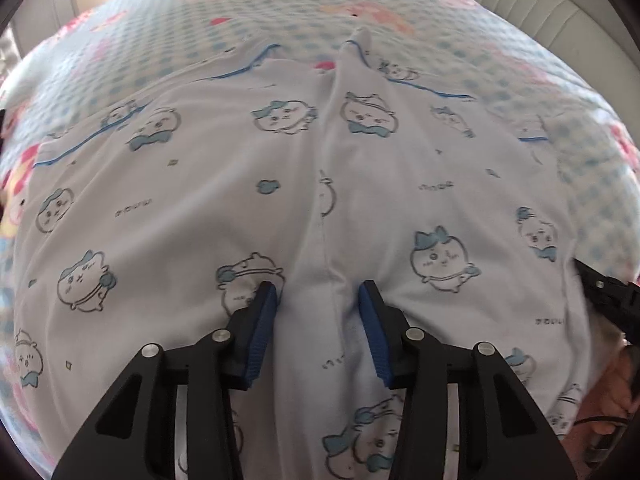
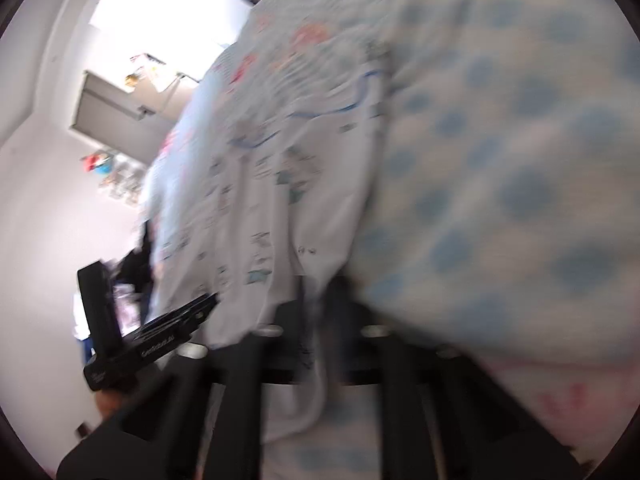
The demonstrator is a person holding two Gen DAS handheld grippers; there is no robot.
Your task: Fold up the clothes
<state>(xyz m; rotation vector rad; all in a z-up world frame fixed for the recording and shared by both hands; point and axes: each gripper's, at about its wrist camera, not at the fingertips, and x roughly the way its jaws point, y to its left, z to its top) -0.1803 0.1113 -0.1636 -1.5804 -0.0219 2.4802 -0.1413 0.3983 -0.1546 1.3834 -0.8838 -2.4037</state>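
A white garment (image 1: pixel 240 184) printed with cartoon faces and edged in blue piping lies spread on a bed sheet (image 1: pixel 480 48) with blue dots and pink figures. My left gripper (image 1: pixel 317 300) is open over the garment's near part, its blue pads on either side of a raised crease. At the right edge of the left wrist view, my right gripper (image 1: pixel 608 296) holds the garment's side, with a hand (image 1: pixel 616 384) behind it. The right wrist view is blurred: my right gripper (image 2: pixel 316 312) has its fingers close together, with the garment's (image 2: pixel 280 208) edge hanging between them.
A padded white headboard (image 1: pixel 540 8) curves along the far right of the bed. Beyond the bed's left side are a pale wall, a shelf (image 2: pixel 116 108) and a bright window (image 2: pixel 168 4). The left gripper's black body (image 2: pixel 152 340) shows at lower left of the right wrist view.
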